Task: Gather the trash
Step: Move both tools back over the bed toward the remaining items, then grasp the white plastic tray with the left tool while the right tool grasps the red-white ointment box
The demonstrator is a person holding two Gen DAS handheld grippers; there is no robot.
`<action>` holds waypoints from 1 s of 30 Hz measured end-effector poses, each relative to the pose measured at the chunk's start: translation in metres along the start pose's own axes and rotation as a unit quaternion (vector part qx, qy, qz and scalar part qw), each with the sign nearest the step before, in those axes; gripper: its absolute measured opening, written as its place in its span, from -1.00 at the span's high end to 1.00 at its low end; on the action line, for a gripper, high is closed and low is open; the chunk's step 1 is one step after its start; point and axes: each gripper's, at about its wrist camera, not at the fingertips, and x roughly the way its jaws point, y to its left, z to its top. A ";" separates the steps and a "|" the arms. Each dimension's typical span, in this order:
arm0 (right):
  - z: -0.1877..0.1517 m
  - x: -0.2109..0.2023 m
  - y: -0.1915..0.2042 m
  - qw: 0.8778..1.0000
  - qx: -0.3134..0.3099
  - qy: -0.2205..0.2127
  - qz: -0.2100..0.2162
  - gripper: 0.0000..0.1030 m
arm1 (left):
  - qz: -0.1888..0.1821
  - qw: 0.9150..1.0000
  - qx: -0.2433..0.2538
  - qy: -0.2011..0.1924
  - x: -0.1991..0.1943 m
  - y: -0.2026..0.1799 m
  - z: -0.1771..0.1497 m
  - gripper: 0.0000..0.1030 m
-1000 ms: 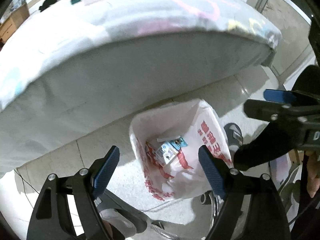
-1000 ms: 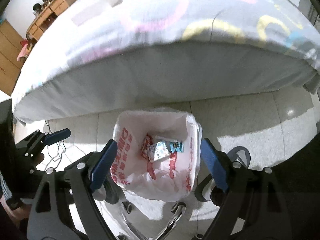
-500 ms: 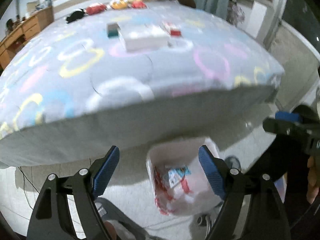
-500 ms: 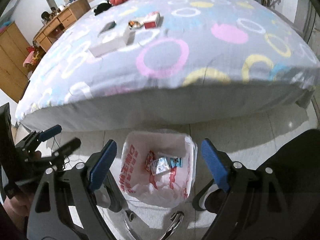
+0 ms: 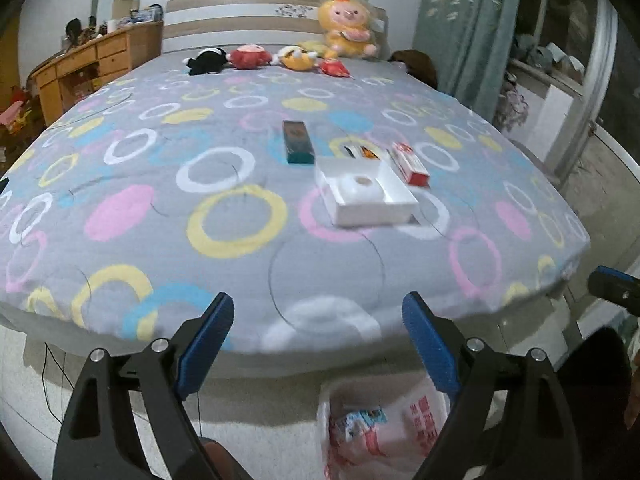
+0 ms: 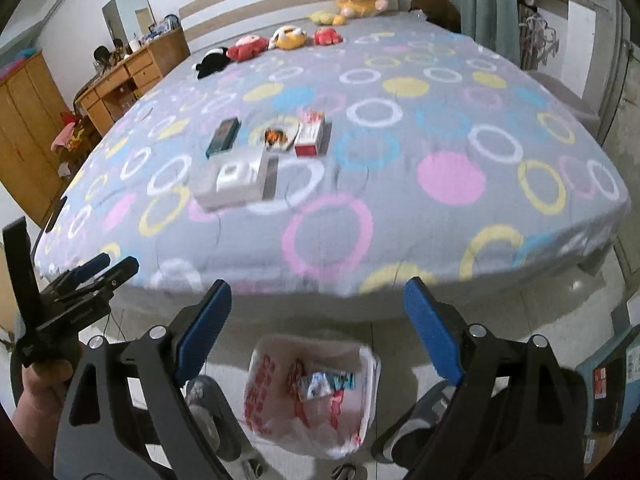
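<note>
On the ring-patterned bed lie an open white box point(image 5: 368, 196) point(image 6: 236, 178), a dark teal box point(image 5: 298, 142) point(image 6: 223, 137), a red-and-white carton point(image 5: 410, 164) point(image 6: 310, 136) and a small orange wrapper point(image 5: 360, 152) point(image 6: 276, 136). A white bag with red print point(image 5: 384, 428) point(image 6: 312, 392) stands on the floor at the bed's foot and holds a few wrappers. My left gripper point(image 5: 318, 336) hangs over the bed's near edge, its jaws opening with nothing between them. My right gripper point(image 6: 318, 320) is open and empty above the bag.
Plush toys point(image 5: 248, 56) line the headboard. A wooden desk point(image 5: 80, 68) stands to the left and a green curtain point(image 5: 460, 32) to the right. A thin cable point(image 5: 52, 376) runs across the pale floor. A grey slipper point(image 6: 204, 400) lies beside the bag.
Both grippers have risen and tilted up from the bag. The bag has dropped to the bottom of both views and the bed top with its boxes has come into sight.
</note>
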 end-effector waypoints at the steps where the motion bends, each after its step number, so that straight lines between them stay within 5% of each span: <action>1: 0.006 0.000 0.000 1.000 0.001 -0.004 0.001 -0.67 | -0.001 1.000 -0.001 -0.002 0.001 0.001 0.003 -0.63; 23: 0.131 0.054 0.014 0.999 -0.039 -0.024 -0.027 -0.72 | 0.018 0.999 0.033 0.009 0.079 -0.026 0.103 -0.73; 30: 0.157 0.091 0.014 0.999 -0.043 -0.011 -0.031 -0.72 | 0.007 0.999 -0.001 0.053 0.100 -0.033 0.113 -0.76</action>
